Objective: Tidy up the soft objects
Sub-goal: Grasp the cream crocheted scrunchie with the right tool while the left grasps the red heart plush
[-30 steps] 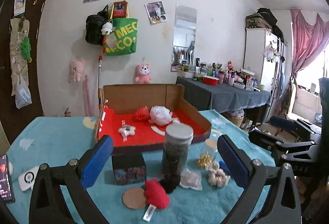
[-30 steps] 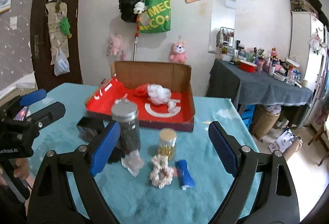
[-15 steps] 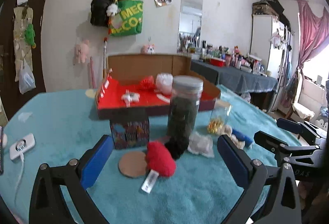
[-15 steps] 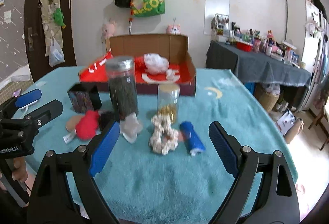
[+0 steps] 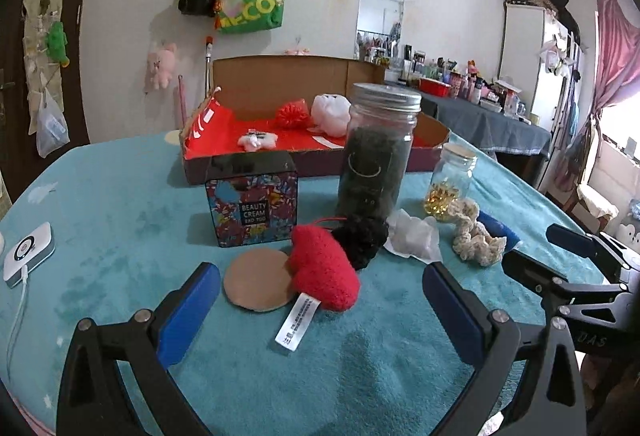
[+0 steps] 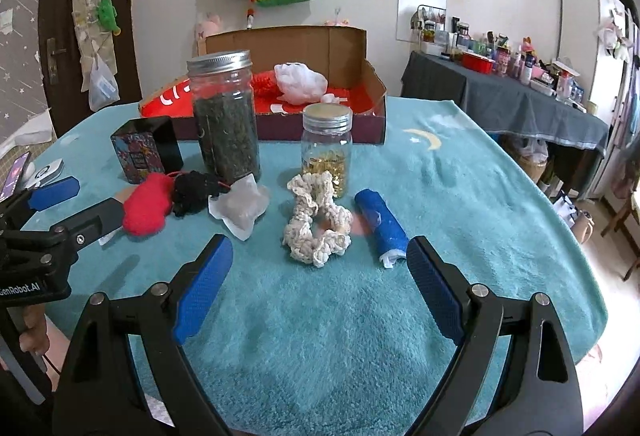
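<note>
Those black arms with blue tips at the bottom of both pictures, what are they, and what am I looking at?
Each is a hand-held gripper: a person carries one in each hand, with a camera looking along its fingers. One picture comes from the left hand-held gripper, the other from the right hand-held gripper. Both are open and hold nothing. On the teal tablecloth lie soft things: a red plush heart, a black pompom, a cream scrunchie and a blue cloth roll. Behind stand two jars and a cardboard box with a red floor, already holding some soft items.
</note>
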`<state>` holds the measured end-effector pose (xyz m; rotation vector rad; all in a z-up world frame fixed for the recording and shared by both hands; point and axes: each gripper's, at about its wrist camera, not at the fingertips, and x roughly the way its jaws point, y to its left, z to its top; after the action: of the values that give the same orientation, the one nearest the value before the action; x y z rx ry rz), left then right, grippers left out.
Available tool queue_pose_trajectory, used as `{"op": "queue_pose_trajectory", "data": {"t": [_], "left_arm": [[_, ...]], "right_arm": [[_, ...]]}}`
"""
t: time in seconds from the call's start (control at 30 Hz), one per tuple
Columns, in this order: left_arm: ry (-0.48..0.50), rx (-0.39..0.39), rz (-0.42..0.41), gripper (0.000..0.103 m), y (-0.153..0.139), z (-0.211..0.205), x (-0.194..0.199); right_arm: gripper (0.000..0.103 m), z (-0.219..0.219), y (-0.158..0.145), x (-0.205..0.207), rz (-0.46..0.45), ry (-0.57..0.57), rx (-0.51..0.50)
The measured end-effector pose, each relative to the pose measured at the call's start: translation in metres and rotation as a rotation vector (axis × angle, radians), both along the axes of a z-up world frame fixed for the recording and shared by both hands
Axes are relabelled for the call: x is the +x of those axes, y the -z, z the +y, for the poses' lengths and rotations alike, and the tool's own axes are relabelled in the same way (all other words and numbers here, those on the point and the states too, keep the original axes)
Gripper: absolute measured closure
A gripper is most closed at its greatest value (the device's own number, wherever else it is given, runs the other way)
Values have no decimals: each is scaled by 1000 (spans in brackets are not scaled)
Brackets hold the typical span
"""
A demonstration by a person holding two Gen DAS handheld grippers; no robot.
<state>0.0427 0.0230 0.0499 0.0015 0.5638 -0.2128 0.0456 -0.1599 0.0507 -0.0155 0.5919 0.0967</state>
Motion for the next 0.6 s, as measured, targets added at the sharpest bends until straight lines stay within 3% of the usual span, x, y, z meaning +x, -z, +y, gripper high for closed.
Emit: {"op": "queue_pose_trajectory", "data": {"t": [0.17, 0.37, 0.43, 0.53, 0.57, 0.6], "left_arm": [[7, 40, 12, 0, 0, -6, 12], [38, 84, 99, 17, 6, -13, 36], [44, 92, 134, 29, 10, -14, 44], [48, 82, 182, 54, 18, -12, 51], [43, 83, 179, 56, 18, -11, 51], [51, 71, 175, 58, 17, -9, 50]], "right_arm": [[14, -5, 1, 15, 15, -50, 21], [15, -3, 11, 43, 94, -105, 20], [26, 1, 17, 49, 121, -120, 0], [51, 4, 27, 60, 181, -121, -17], [55, 4, 30, 62, 193, -125, -11], [68, 4, 29, 61, 182, -126, -7]]}}
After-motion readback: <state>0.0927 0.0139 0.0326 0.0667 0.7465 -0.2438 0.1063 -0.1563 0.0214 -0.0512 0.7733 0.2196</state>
